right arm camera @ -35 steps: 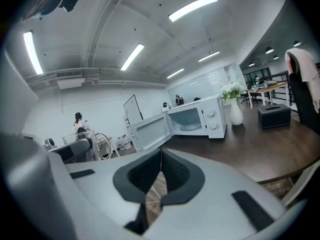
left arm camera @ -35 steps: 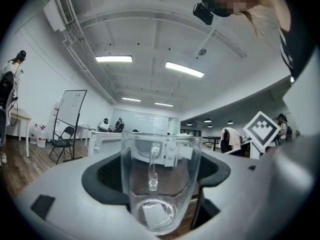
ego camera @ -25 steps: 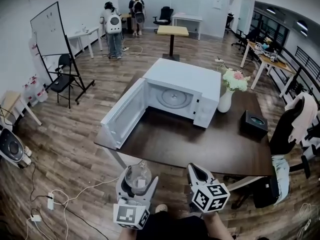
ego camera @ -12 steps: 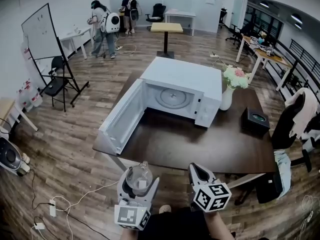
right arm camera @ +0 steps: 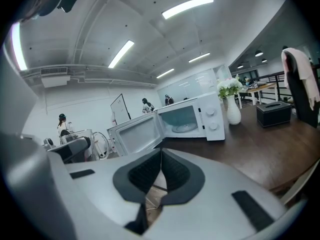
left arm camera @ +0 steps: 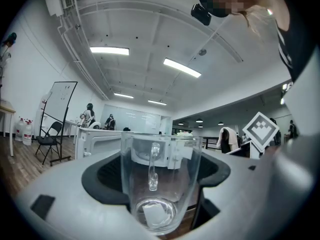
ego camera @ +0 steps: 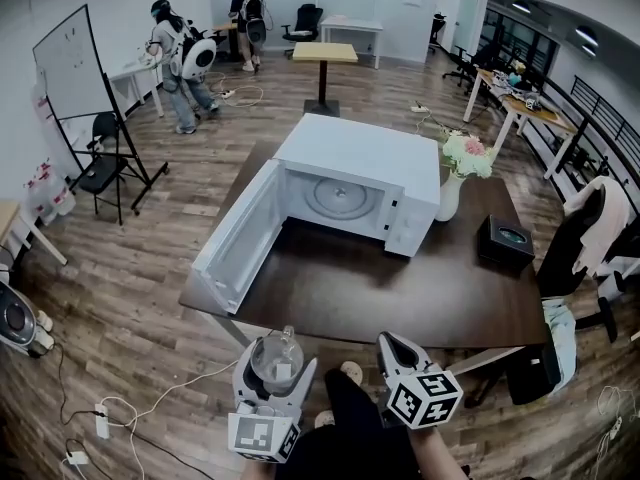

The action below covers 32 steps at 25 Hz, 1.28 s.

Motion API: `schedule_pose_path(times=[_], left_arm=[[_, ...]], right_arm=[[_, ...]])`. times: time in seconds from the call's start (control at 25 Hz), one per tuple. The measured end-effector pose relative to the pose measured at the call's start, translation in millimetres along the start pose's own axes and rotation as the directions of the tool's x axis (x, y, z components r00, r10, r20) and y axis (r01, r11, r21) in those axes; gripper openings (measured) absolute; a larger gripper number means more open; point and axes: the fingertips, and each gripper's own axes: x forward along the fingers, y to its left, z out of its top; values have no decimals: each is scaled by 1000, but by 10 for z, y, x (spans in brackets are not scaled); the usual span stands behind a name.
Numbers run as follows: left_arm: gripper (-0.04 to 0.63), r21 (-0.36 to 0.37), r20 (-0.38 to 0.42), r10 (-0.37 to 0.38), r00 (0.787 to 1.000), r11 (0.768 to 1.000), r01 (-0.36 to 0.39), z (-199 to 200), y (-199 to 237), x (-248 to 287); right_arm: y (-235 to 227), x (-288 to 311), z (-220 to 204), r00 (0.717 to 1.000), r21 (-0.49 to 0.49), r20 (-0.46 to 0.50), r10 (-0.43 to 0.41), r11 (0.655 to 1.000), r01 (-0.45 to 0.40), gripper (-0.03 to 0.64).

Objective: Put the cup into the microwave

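Down at the near edge of the head view, the left gripper (ego camera: 275,372) has its jaws closed on a clear glass cup (left arm camera: 160,184). The cup stands upright between the pads with its handle on the side away from that gripper's camera. Beside it, the right gripper (ego camera: 391,342) holds nothing: its two jaws meet with no gap between their dark pads. Both grippers hang over the wooden floor, short of the dark table (ego camera: 430,298), so the cup is well apart from the microwave (ego camera: 362,160). That white microwave sits on the table's far half with its door (ego camera: 238,236) swung wide to the left, showing a round glass turntable (ego camera: 338,196) inside. Just to its right stands a white vase (ego camera: 449,200) of flowers, and further right a small black box (ego camera: 504,244).
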Motion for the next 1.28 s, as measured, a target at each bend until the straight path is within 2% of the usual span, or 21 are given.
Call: schedule_pose_path(times=[0.56,0.96,1.28], left_arm=[[387,-3,-9,7,1000,1000,-7,47,248,559],[387,4,-26,-22,999,1000,22,41,401,1188],[387,11,-27,-72,997,997,72,37,488,1806]], right_arm=[[-187,528,197,1000,13,-16,11,1000,-11,-6],[-443,1004,374,1000,24,-29,6,1000,-5,-6],[-727,1399,584,999,31,-30,-13,999,14,-6]])
